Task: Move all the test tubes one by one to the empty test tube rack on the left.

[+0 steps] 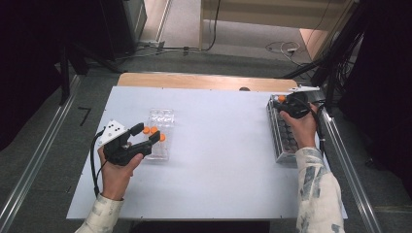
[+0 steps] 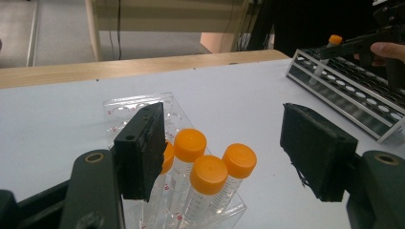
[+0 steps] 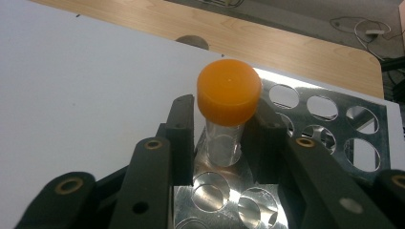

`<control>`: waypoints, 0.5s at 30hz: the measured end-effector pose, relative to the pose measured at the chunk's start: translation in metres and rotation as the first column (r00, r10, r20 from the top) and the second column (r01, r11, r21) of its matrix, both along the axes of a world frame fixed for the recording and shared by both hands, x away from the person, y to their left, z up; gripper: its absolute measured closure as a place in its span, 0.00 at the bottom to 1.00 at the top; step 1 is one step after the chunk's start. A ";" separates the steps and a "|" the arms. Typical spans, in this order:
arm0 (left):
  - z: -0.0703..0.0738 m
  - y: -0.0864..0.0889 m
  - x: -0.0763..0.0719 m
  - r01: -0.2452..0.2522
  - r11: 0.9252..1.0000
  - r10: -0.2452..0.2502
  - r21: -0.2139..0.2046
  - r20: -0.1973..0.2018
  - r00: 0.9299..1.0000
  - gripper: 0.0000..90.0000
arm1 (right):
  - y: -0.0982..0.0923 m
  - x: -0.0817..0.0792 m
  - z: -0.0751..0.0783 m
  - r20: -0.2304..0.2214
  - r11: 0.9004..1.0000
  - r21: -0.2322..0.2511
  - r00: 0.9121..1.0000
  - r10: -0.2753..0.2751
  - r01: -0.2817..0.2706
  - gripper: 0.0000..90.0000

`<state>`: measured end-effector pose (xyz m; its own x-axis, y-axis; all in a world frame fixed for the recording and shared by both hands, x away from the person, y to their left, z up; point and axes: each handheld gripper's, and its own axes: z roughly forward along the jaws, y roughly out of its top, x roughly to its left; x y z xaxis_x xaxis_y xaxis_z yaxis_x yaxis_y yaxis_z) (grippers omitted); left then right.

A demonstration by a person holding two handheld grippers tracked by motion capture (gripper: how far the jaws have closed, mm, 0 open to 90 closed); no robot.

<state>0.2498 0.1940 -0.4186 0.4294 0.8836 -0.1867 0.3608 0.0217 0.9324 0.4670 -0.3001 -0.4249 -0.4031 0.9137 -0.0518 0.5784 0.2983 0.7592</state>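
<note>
Right gripper view: right gripper [image 3: 223, 143] clamps the tube [image 3: 224, 117] just under its orange cap over the metal rack [image 3: 329, 124]; light, rigid, slick plastic, so the neck grip looks right; left gripper [image 2: 224, 157] hangs open.

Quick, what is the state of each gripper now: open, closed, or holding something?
Left gripper: open, holding nothing, its jaws apart beside the orange-capped tubes.
Right gripper: closed on one orange-capped tube above the metal rack.

Both grippers are black: left gripper [image 1: 149, 135] carries a dotted grey triangular plate and black cable; patterned pale sleeves [image 1: 318, 189].
</note>
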 end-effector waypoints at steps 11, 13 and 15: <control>0.000 0.000 0.000 0.002 1.000 -0.002 0.002 0.001 1.000 0.35 | -0.003 -0.001 0.001 0.007 1.000 0.000 1.000 -0.010 0.010 0.79; 0.000 0.000 0.000 0.002 1.000 -0.002 0.002 0.001 1.000 0.35 | -0.003 -0.002 0.003 0.016 1.000 0.003 1.000 -0.011 0.011 0.79; 0.000 -0.001 0.000 0.002 1.000 -0.002 0.002 0.000 1.000 0.35 | -0.003 -0.003 0.006 0.022 1.000 0.011 1.000 -0.009 0.009 0.79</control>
<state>0.2496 0.1934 -0.4184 0.4314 0.8829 -0.1852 0.3608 0.0193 0.9325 0.4642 -0.3035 -0.4187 -0.3936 0.9179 -0.0507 0.5641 0.2847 0.7751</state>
